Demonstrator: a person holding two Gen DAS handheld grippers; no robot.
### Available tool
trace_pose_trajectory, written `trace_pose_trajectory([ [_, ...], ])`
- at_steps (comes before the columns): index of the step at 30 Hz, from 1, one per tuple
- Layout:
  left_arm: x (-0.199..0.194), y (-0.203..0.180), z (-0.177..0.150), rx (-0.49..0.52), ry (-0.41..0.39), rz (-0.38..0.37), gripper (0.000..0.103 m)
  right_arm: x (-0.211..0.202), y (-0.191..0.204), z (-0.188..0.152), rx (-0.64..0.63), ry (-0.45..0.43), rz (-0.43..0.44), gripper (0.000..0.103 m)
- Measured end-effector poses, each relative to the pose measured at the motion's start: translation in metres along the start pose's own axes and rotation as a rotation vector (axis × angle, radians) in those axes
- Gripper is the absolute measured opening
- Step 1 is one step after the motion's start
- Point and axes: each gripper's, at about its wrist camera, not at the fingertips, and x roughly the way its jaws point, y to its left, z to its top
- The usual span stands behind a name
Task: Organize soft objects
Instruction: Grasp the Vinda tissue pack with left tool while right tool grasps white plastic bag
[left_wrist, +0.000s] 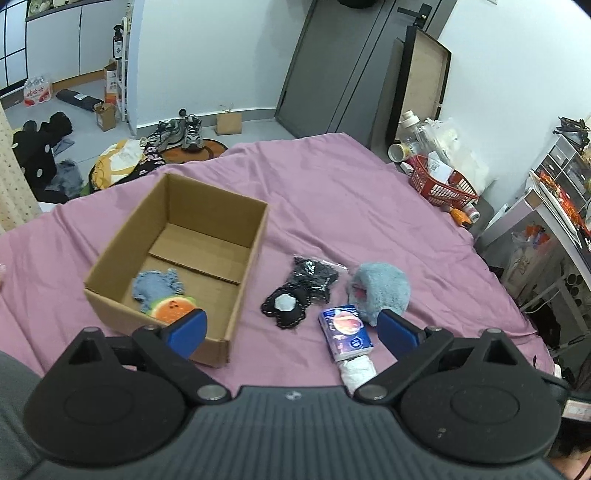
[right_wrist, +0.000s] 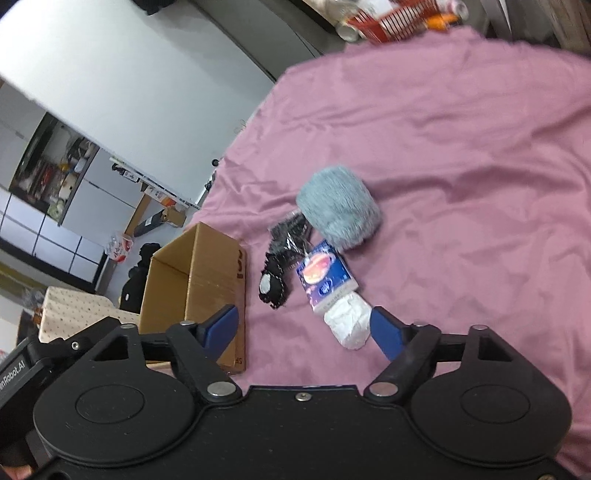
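Observation:
An open cardboard box (left_wrist: 207, 221) (right_wrist: 195, 280) stands on the pink sheet (left_wrist: 351, 192) and holds a blue denim patch (left_wrist: 157, 286) and an orange watermelon-like plush (left_wrist: 173, 307). To its right lie a black felt paw (left_wrist: 284, 306) (right_wrist: 271, 286), a black mesh bundle (left_wrist: 314, 275) (right_wrist: 290, 229), a fluffy blue plush (left_wrist: 380, 290) (right_wrist: 340, 206), a blue tissue pack (left_wrist: 345, 330) (right_wrist: 325, 278) and a white crumpled wad (left_wrist: 356, 371) (right_wrist: 349, 325). My left gripper (left_wrist: 291, 332) hangs open above the box's near corner. My right gripper (right_wrist: 304, 332) is open, the wad beside its right finger.
A red basket (left_wrist: 439, 184) (right_wrist: 384, 22) with bottles and bags sits at the sheet's far right corner. Shoes (left_wrist: 181, 134), clothes and small boxes lie on the floor beyond the bed. Shelves (left_wrist: 565, 184) stand at the right. The sheet's far half lies bare.

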Motion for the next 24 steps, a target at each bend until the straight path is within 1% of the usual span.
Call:
trace_pose_trajectory([
  [3, 0.011, -0.004, -0.005, -0.022, 0.003, -0.021, 0.092, 0.006, -0.009, 0.000, 0.059, 0.009, 0.038, 0.074],
  [4, 0.015, -0.005, -0.008, -0.032, 0.006, -0.027, 0.089, 0.009, -0.012, 0.000, 0.076, 0.018, 0.045, 0.071],
  [6, 0.025, -0.007, -0.012, -0.048, 0.011, -0.036, 0.086, 0.017, -0.018, -0.001, 0.109, 0.048, 0.058, 0.067],
  [8, 0.035, -0.007, -0.016, -0.069, 0.023, -0.043, 0.080, 0.028, -0.025, -0.001, 0.143, 0.085, 0.074, 0.065],
  [9, 0.042, -0.008, -0.018, -0.078, 0.030, -0.048, 0.078, 0.032, -0.028, -0.001, 0.153, 0.098, 0.075, 0.065],
  [11, 0.052, -0.009, -0.022, -0.090, 0.042, -0.051, 0.071, 0.041, -0.034, -0.001, 0.167, 0.119, 0.062, 0.065],
  [13, 0.063, -0.011, -0.025, -0.095, 0.057, -0.049, 0.067, 0.049, -0.039, 0.000, 0.184, 0.136, 0.051, 0.064],
  [18, 0.088, -0.012, -0.030, -0.116, 0.099, -0.037, 0.063, 0.070, -0.050, 0.001, 0.213, 0.183, 0.030, 0.057],
  [19, 0.093, -0.013, -0.030, -0.117, 0.107, -0.035, 0.062, 0.073, -0.051, 0.001, 0.214, 0.191, 0.030, 0.056],
  [22, 0.107, -0.015, -0.030, -0.132, 0.128, -0.035, 0.061, 0.082, -0.053, 0.003, 0.206, 0.209, 0.020, 0.054],
  [23, 0.111, -0.016, -0.031, -0.133, 0.134, -0.032, 0.061, 0.085, -0.054, 0.002, 0.205, 0.217, 0.017, 0.053],
  [24, 0.116, -0.017, -0.031, -0.132, 0.139, -0.032, 0.061, 0.087, -0.056, 0.003, 0.206, 0.225, 0.016, 0.047],
])
